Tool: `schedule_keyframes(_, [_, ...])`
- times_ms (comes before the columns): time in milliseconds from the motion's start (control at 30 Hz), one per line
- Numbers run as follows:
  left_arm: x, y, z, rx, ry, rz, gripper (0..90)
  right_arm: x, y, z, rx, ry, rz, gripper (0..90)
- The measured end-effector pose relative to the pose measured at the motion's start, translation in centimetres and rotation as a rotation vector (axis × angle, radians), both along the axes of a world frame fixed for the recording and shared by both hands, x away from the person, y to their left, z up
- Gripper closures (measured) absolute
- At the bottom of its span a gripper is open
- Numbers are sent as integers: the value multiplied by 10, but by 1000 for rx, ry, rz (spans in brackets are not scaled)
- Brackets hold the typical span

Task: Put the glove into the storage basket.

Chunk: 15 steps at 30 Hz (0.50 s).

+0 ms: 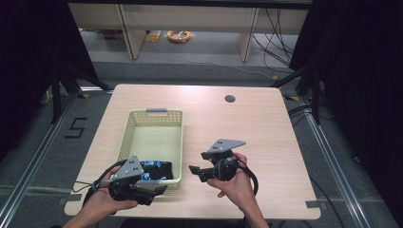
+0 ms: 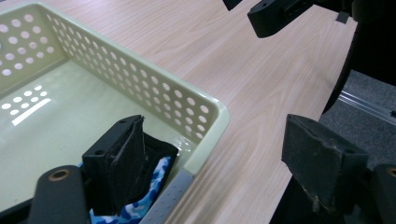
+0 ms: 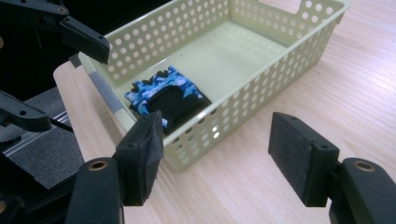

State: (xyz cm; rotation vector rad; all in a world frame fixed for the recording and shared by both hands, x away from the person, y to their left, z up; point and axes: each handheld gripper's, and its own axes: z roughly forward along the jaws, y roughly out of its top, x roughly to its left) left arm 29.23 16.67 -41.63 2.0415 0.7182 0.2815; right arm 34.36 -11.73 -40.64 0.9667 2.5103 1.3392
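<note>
One basket [image 1: 154, 137] holds one blue camouflage cloth [image 3: 163, 95].

**A:** Your basket [image 1: 154, 137] is that pale yellow-green, same shade all over, with round holes punched in rows along the walls. There's a grey strip on the near rim and a grey tab on the far one.

**B:** And the cloth [image 3: 163, 95] you've got in there is blue camo, light and dark blue blotches with white bits, plus a solid black part on top (looks like fabric, can't tell what kind).

**A:** Table [image 1: 266, 128] is light wood grain, beige-ish. Your left gripper [image 1: 157, 191] and right gripper [image 1: 194, 169] are both black, jaw pads matte black, each with a grey plate on top.

**B:** Floor's grey.
</note>
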Motion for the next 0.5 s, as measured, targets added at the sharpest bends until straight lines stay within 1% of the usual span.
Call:
schedule_keyframes(33, [-1,-1,1,8,13,0,212,-1,-2,0,-6,4,-3,356])
schedule_keyframes(67, [-3,-2,0,11,9,-5,212,-2,-3,0,-5,4,-9,353])
schedule_keyframes(100, [-4,-4,-2,-9,12,-4,212,-2,-4,-1,-4,-2,-10,353])
schedule_keyframes(133, [-5,-5,-3,0,21,-13,213,-4,-6,0,-1,14,-13,351])
schedule_keyframes(167, [-5,-5,-3,0,21,-13,212,-4,-7,-1,-6,-9,-7,349])
schedule_keyframes(200, [-6,-8,-6,-21,28,-13,212,-5,-7,0,5,13,-13,347])
schedule_keyframes(233, [-6,-8,-6,-21,28,-13,212,-5,-7,0,5,13,-13,347])
schedule_keyframes(267, [-5,-8,-8,-23,23,-21,212,-5,-8,-1,-3,-4,-9,345])
schedule_keyframes(300, [-6,-9,-8,-22,34,-14,213,-5,-9,-1,-4,-19,10,345])
schedule_keyframes(333, [-7,-11,-11,-47,36,-8,213,-5,-9,-1,-2,-20,11,344])
schedule_keyframes(367, [-8,-11,-11,-42,39,-21,213,-7,-10,0,0,-5,0,343])
schedule_keyframes(400, [-9,-12,-13,-61,39,-14,213,-7,-10,-1,3,-14,8,342])
schedule_keyframes(433, [-9,-13,-13,-56,45,-21,213,-9,-10,0,2,1,-3,341])
schedule_keyframes(467, [-9,-14,-14,-65,37,-22,213,-10,-12,-1,1,-4,-3,340])
schedule_keyframes(500, [-9,-16,-16,-83,45,-24,213,-10,-13,-2,0,-8,-8,340])
